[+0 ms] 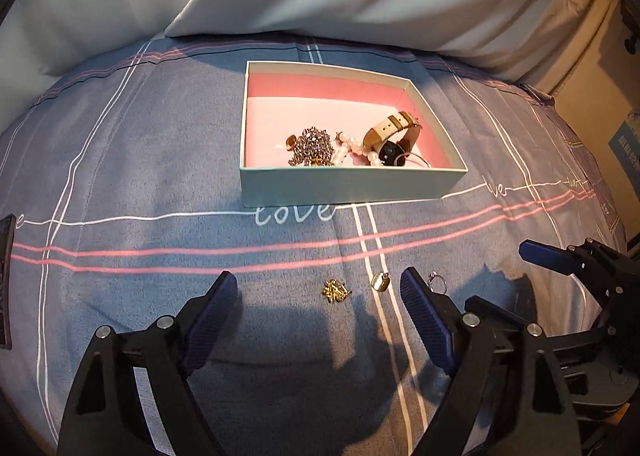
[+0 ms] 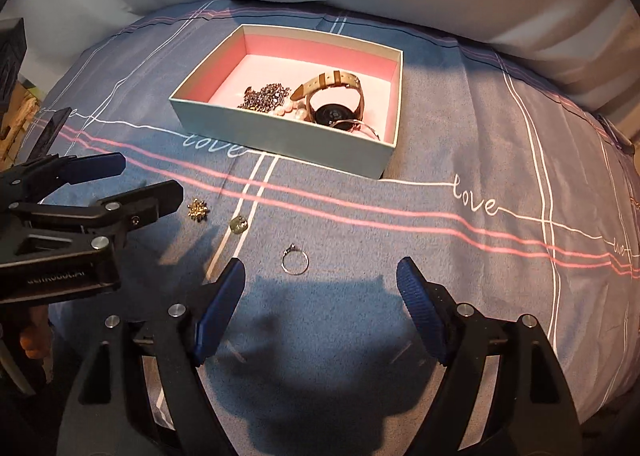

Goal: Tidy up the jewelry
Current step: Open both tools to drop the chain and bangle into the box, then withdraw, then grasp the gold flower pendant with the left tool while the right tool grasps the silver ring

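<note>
Left tongs (image 1: pixel 318 288) open, empty, over bedspread (image 1: pixel 120 160); gold brooch (image 1: pixel 336 291) and charm (image 1: pixel 379 281) lie between the tips. Right tongs (image 2: pixel 320 276) open, empty; ring (image 2: pixel 295 260) just ahead. Box (image 2: pixel 280 136) beyond holds chain (image 2: pixel 264 96), pearls (image 1: pixel 352 148), watch (image 2: pixel 332 96)
</note>
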Tool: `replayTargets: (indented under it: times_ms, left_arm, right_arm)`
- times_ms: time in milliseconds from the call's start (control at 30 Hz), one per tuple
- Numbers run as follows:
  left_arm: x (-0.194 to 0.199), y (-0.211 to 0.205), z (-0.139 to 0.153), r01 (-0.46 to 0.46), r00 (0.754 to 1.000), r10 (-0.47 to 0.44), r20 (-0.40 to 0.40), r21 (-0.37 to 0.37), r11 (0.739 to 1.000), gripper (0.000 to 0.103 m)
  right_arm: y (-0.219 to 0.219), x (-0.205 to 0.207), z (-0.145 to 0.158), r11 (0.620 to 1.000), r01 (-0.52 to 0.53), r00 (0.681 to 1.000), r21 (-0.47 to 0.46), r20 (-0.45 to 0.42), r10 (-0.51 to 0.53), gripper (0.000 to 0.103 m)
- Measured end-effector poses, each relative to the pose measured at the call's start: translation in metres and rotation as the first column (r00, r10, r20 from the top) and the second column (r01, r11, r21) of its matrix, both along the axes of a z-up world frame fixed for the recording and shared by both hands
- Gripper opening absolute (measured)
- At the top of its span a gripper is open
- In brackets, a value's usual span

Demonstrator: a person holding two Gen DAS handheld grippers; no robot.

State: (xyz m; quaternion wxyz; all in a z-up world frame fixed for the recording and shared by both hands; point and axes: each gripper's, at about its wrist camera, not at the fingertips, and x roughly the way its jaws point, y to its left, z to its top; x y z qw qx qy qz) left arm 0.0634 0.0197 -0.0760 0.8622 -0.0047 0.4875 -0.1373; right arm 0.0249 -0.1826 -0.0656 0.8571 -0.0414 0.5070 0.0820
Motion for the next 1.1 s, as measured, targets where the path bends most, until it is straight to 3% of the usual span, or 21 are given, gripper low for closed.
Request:
replayTargets:
  times_ms: [133,267,433,533,567,800,900,967,1033,1100]
  left_arm:
    - [-0.007,-0.013,-0.013,0.051,0.999,-0.051,-0.003,0.037,0.998,0.080]
    - [-0.001,-0.025,-0.024,0.087,0.996,-0.088,0.005,0.090,0.992,0.064]
    - [0.007,-0.029,-0.039,0.106,0.994,-0.105,-0.009,0.096,0.990,0.055]
    - [0.007,-0.029,-0.040,0.110,0.993,-0.113,0.016,0.120,0.987,0.032]
    - [0.008,-0.026,-0.040,0.105,0.994,-0.107,0.015,0.101,0.989,0.018]
    - [0.009,-0.022,-0.039,0.099,0.995,-0.100,0.010,0.078,0.992,0.017]
    - [0.009,-0.020,-0.037,0.094,0.996,-0.094,0.006,0.077,0.993,0.017]
    - [0.009,-0.019,-0.036,0.089,0.996,-0.089,0.004,0.074,0.993,0.017]
    - [0.008,-0.018,-0.035,0.085,0.996,-0.085,0.000,0.070,0.994,0.017]
    - [0.006,-0.017,-0.032,0.079,0.997,-0.079,0.001,0.064,0.995,0.017]
  right_arm:
    - [-0.001,-0.009,-0.015,1.000,0.010,0.999,-0.002,-0.032,-0.010,0.078]
    - [-0.004,-0.015,-0.026,1.000,0.026,0.998,0.001,-0.059,-0.026,0.078]
    - [-0.006,-0.013,-0.028,0.999,0.035,0.997,0.006,-0.062,-0.034,0.078]
    - [-0.001,-0.006,-0.032,1.000,0.026,0.998,0.008,-0.064,-0.025,0.078]
    - [0.002,-0.003,-0.033,1.000,0.018,0.998,0.006,-0.062,-0.017,0.078]
    - [0.021,0.017,-0.048,1.000,-0.005,0.999,0.014,-0.049,0.006,0.077]
    - [0.021,0.019,-0.047,0.999,-0.007,0.999,0.052,-0.047,0.009,0.056]
    - [0.020,0.020,-0.045,0.998,-0.009,0.998,0.069,-0.054,0.013,0.033]
    - [0.019,0.020,-0.043,0.995,0.000,0.998,0.095,-0.061,0.006,0.018]
    - [0.020,0.018,-0.039,0.996,0.004,0.999,0.090,-0.051,0.001,0.018]
